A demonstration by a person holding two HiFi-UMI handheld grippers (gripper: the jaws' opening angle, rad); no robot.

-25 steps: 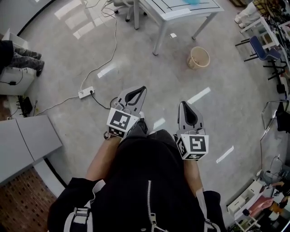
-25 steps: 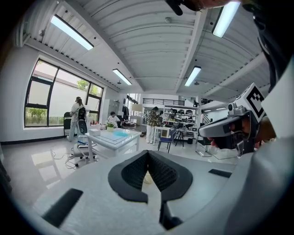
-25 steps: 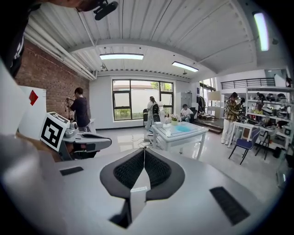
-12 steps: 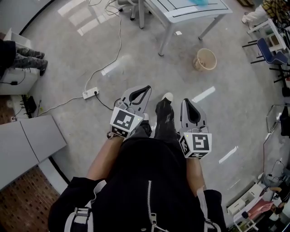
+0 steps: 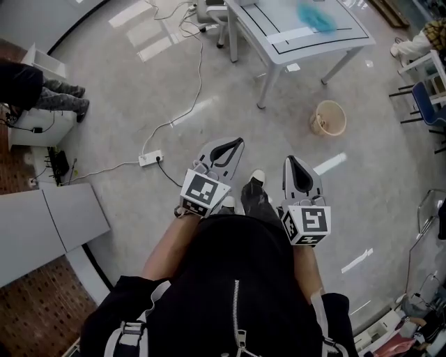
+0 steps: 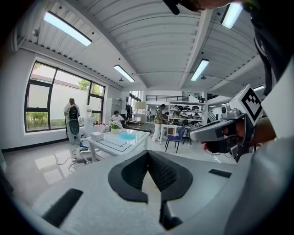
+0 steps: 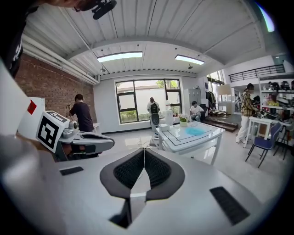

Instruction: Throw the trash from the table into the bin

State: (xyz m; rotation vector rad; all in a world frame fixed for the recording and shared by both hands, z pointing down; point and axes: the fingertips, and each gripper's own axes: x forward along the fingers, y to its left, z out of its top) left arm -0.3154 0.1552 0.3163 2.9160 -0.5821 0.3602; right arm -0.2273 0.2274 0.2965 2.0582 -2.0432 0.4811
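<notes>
A white table (image 5: 279, 43) stands ahead with a crumpled blue piece of trash (image 5: 317, 17) on its top. A tan bin (image 5: 329, 117) sits on the floor to the table's right. Both grippers are held out in front of my body, well short of the table. My left gripper (image 5: 238, 141) is shut with nothing in it, and so is my right gripper (image 5: 288, 160). In the left gripper view the jaws (image 6: 148, 154) meet, with the table (image 6: 115, 143) and blue trash (image 6: 127, 136) beyond. The right gripper view shows closed jaws (image 7: 144, 150) and the table (image 7: 190, 137).
A white power strip (image 5: 151, 158) and its cable lie on the floor to the left. A small white scrap (image 5: 293, 67) lies under the table. A grey cabinet (image 5: 49, 223) is at left, a blue chair (image 5: 426, 97) at right. Several people stand in the room's background.
I have walked toward the table; table and bin sit lower and nearer in the head view. Both grippers stay shut and in front of my body.
</notes>
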